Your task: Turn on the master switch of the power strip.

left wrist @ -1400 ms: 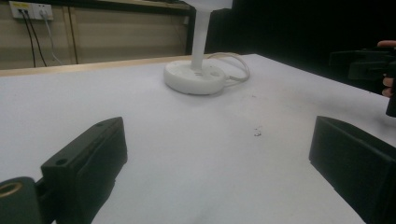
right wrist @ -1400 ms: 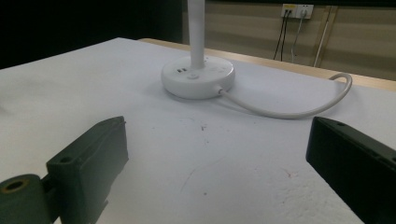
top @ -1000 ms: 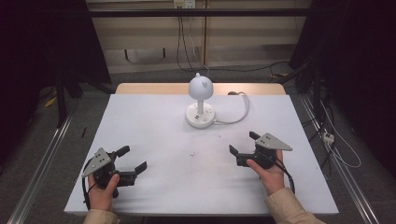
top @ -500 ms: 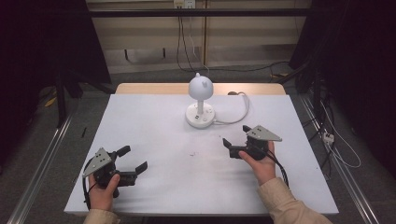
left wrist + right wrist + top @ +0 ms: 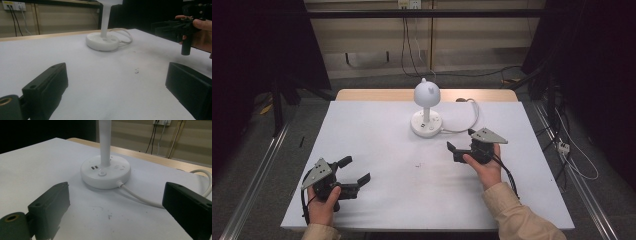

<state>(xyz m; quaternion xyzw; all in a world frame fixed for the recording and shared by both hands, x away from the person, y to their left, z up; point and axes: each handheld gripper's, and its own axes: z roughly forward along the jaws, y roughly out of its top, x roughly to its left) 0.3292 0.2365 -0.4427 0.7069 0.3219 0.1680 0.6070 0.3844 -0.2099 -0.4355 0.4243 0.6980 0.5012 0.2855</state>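
A white desk lamp (image 5: 427,93) with a dome head stands on its round base (image 5: 427,124) at the table's back centre. My right gripper (image 5: 460,140) is open, just right of and slightly nearer than the base, jaws turned toward it. In the right gripper view the base (image 5: 106,171) lies ahead between the jaws of the right gripper (image 5: 117,192), showing a round button (image 5: 102,173) and two ports (image 5: 94,167). My left gripper (image 5: 357,169) rests open near the front left, holding nothing. The left gripper view looks past the left gripper (image 5: 116,72) to the base (image 5: 102,41) and the right gripper (image 5: 175,27).
The lamp's white cable (image 5: 469,120) loops from the base to the right and back behind it, close to my right gripper. The white table top (image 5: 377,130) has a small dark mark (image 5: 419,165) near its middle. Floor rails and cables run beside the table.
My right gripper has moved forward and to the left, closer to the lamp base. The left gripper has stayed where it was.
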